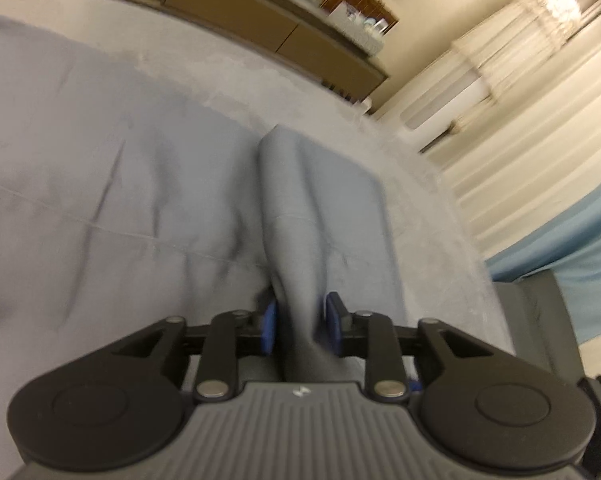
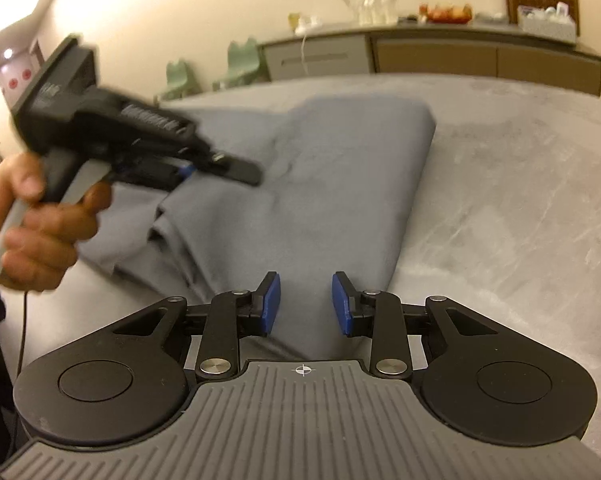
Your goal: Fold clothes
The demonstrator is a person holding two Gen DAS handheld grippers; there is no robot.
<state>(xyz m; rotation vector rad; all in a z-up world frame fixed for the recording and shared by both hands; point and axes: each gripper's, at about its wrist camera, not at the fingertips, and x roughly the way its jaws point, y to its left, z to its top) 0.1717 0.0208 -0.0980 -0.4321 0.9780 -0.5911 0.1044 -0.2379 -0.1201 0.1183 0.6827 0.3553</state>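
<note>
A grey garment lies partly folded on a grey bed cover. A raised ridge of it runs between the blue pads of my left gripper, which is shut on that fold. In the right wrist view the garment spreads out ahead, with layered folds at its left side. There a hand holds the blurred left gripper at the garment's left edge. My right gripper stands open over the near end of the garment, and the cloth lies flat between and below its fingers.
The bed cover extends wide to the right of the garment. A long sideboard with small items on top stands against the far wall, with two green chairs beside it. Curtains hang past the bed's edge. A cable dangles at the left.
</note>
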